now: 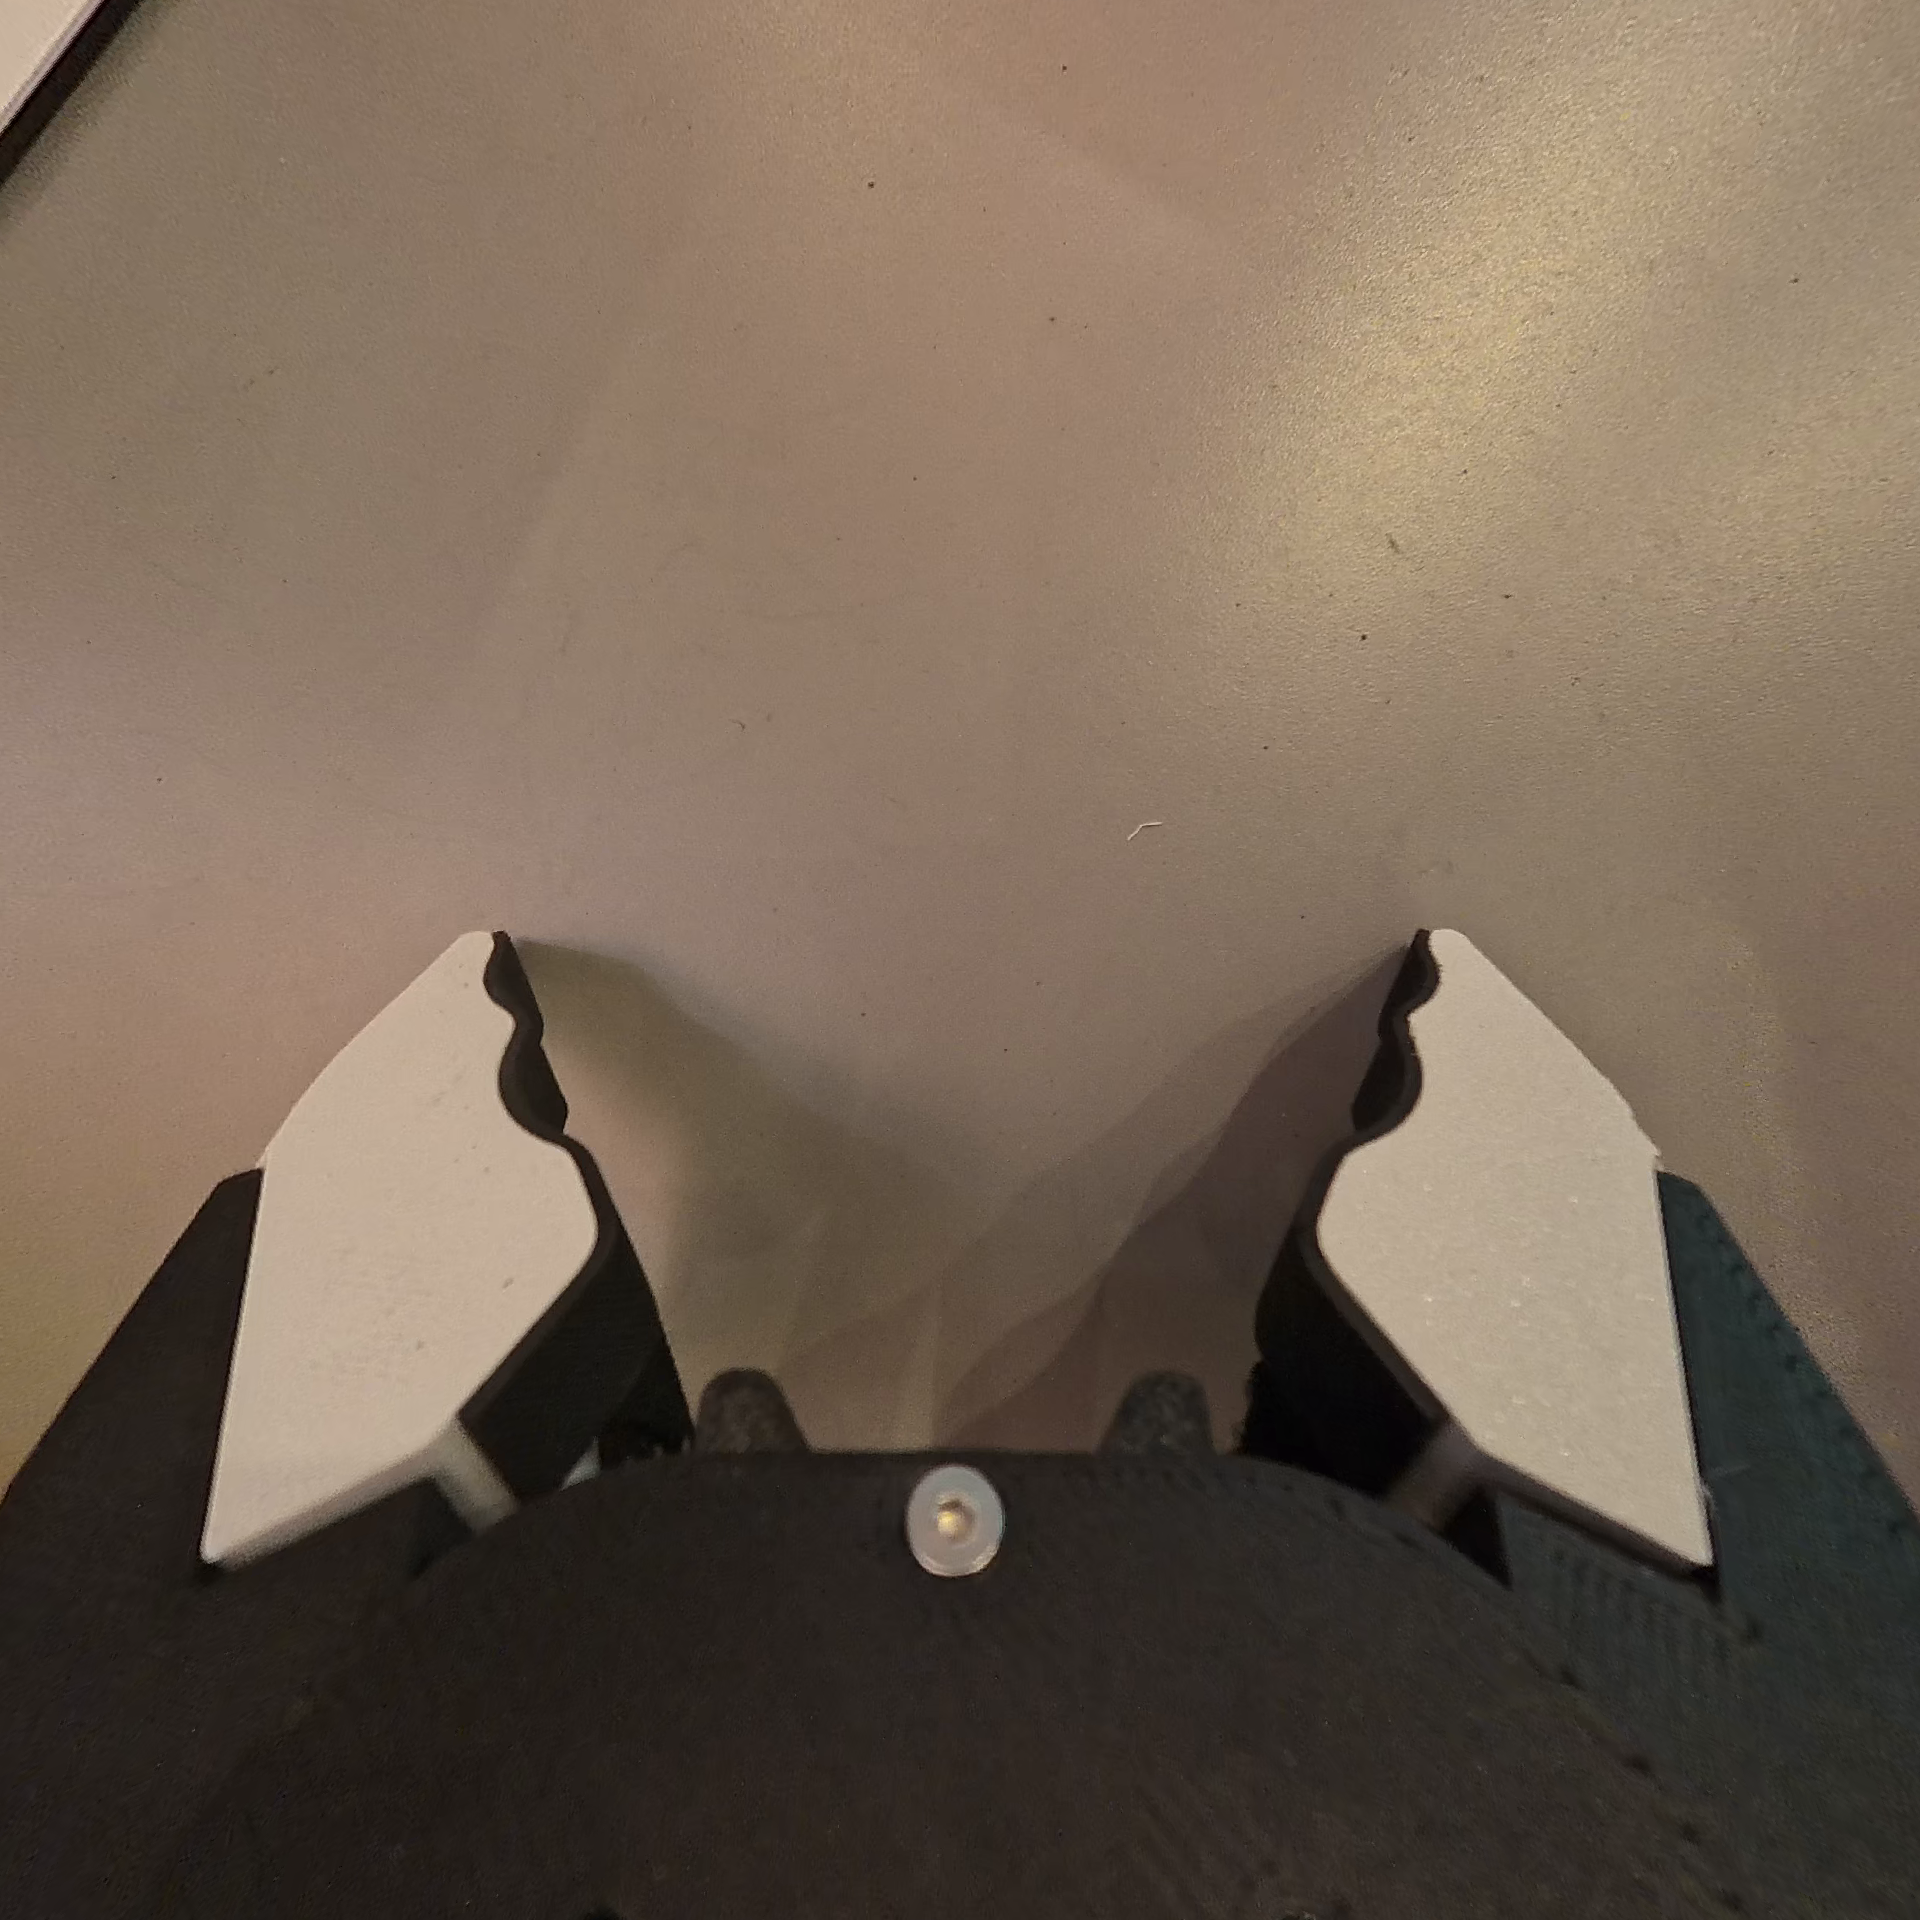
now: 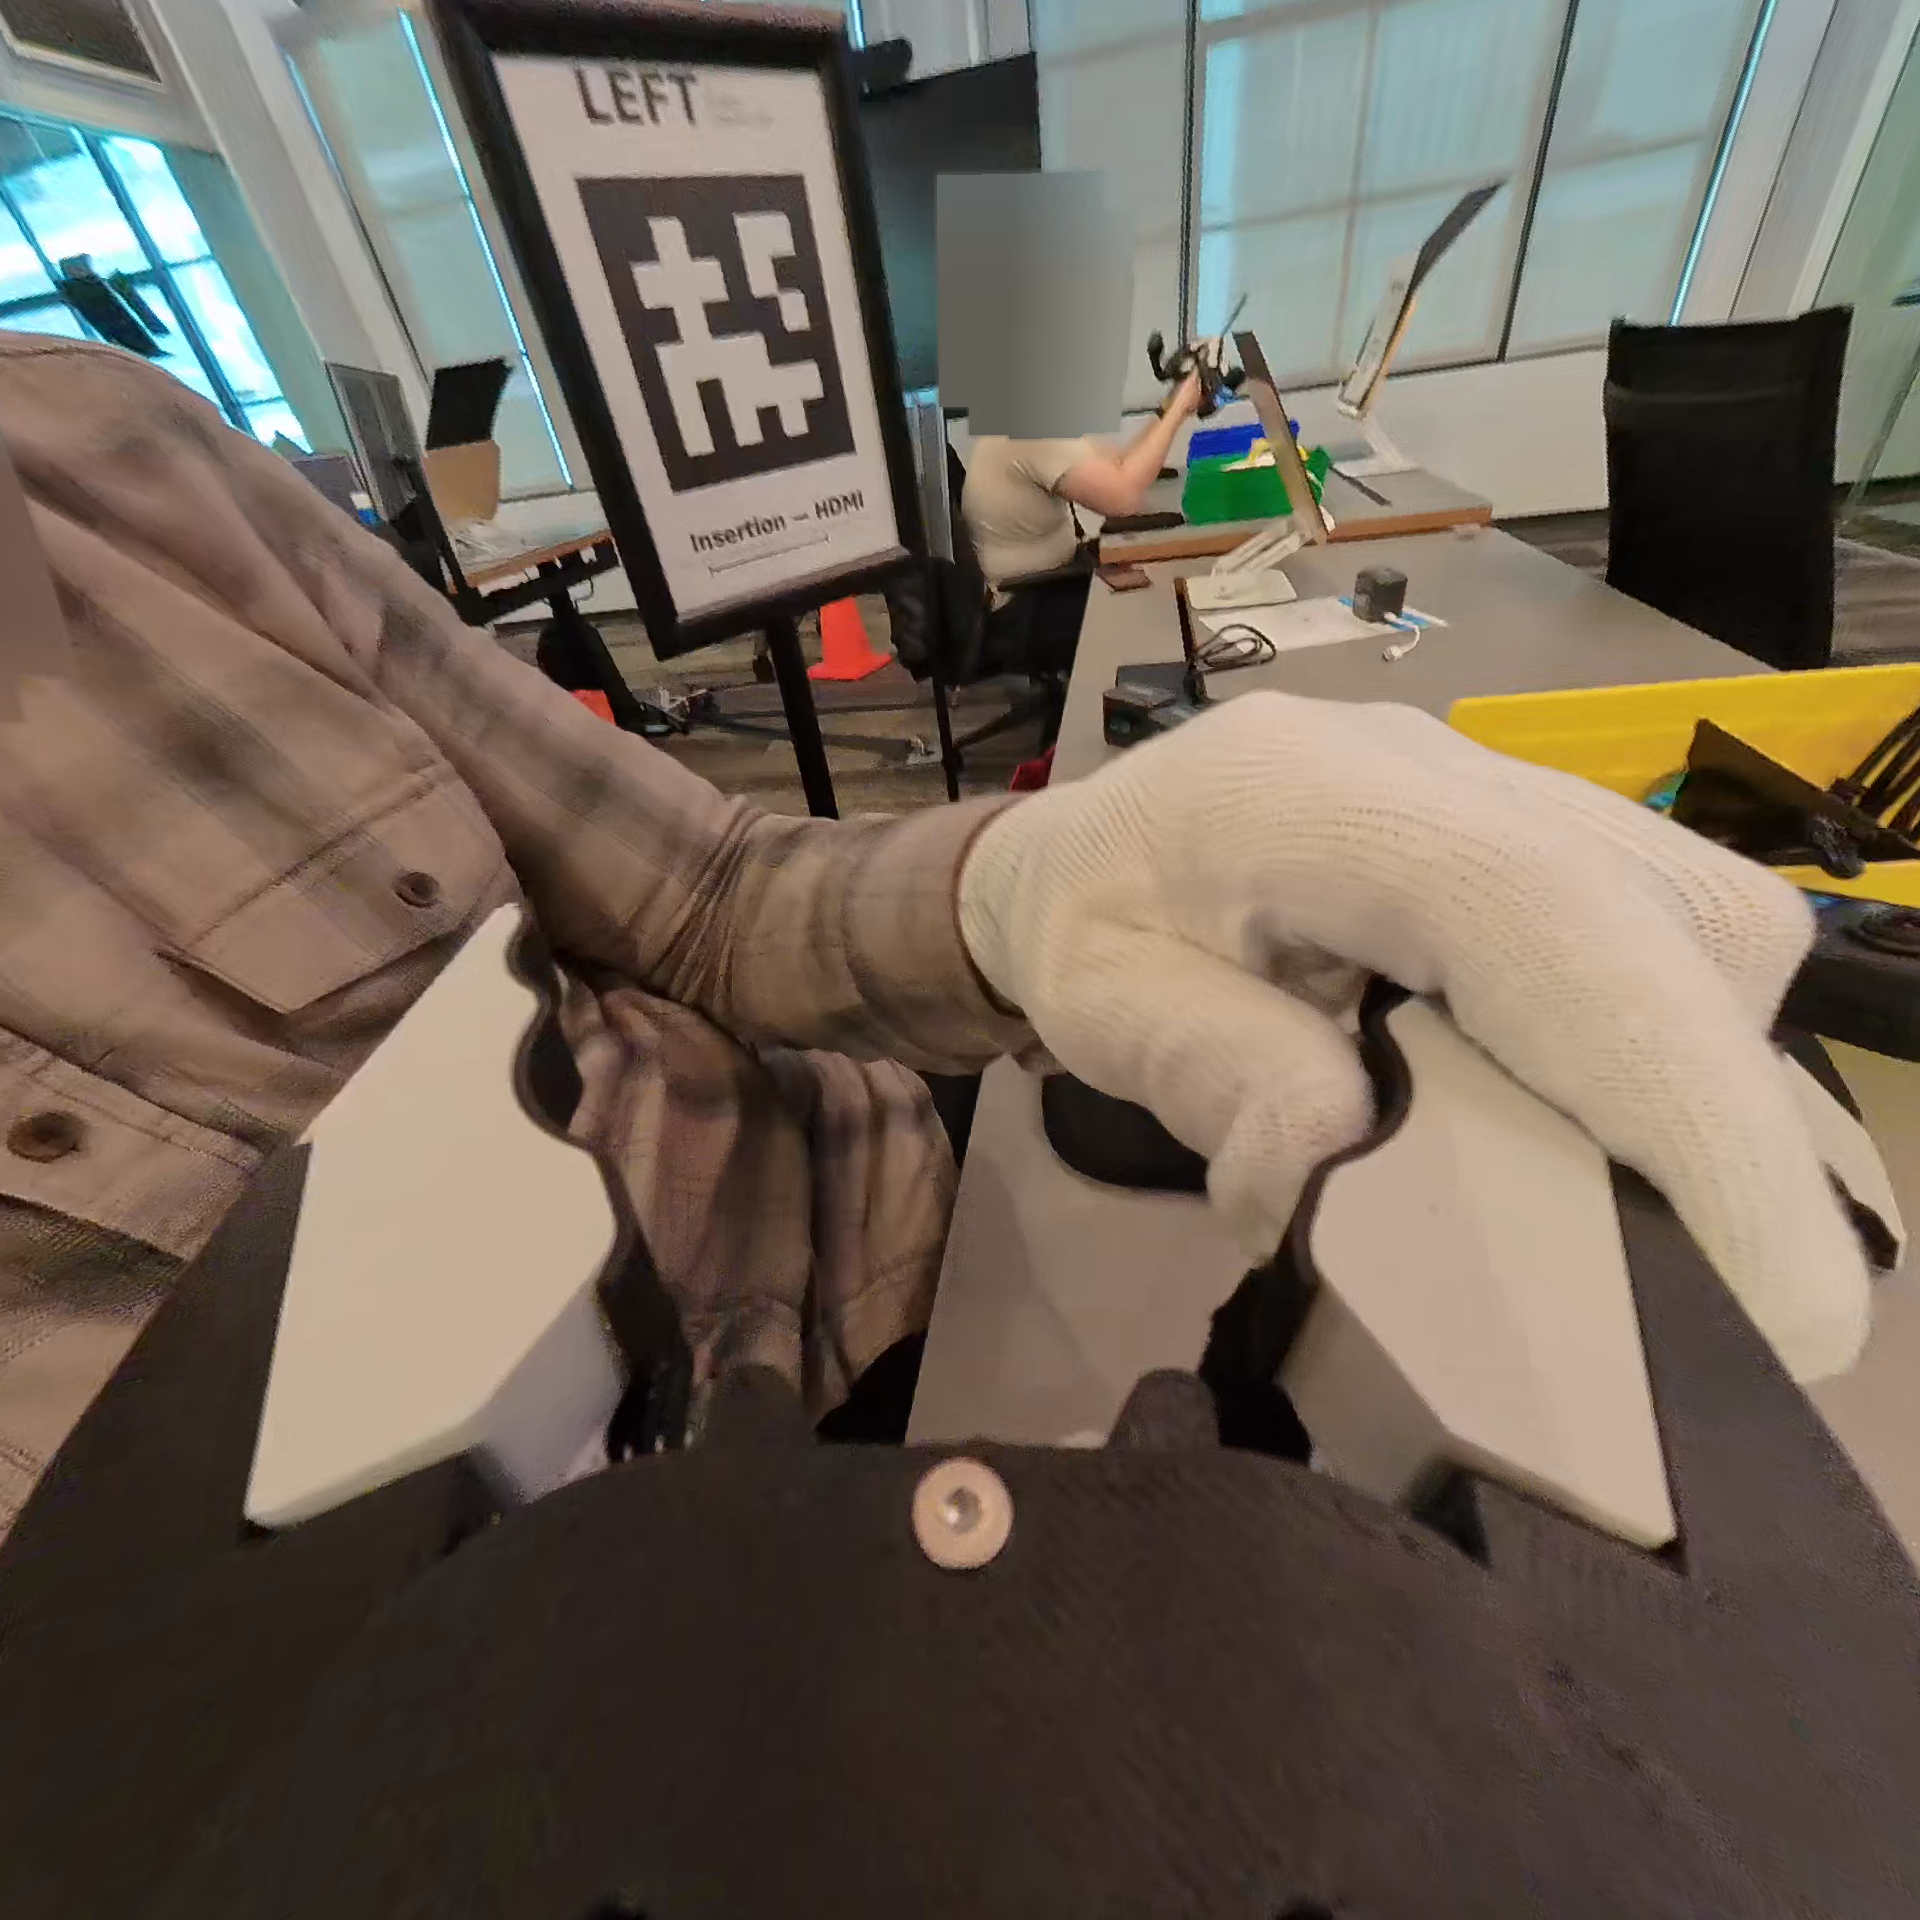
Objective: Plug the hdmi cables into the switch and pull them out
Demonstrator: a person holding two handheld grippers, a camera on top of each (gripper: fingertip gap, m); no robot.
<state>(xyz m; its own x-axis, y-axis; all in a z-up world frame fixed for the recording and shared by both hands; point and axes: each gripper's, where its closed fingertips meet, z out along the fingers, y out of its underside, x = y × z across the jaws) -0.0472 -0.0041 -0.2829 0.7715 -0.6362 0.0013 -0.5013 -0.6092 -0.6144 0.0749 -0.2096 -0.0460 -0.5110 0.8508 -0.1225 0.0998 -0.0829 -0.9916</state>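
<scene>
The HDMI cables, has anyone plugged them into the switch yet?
Nothing looks done yet. No cable or switch shows in either view. The left gripper is open and empty over a bare grey table. The right gripper is open too, and a white-gloved hand rests on one of its fingers, holding nothing else. All the plugging in and pulling out is still left.

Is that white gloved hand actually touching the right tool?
Touching. The right wrist view shows the gloved hand draped over one finger of the right tool.
</scene>
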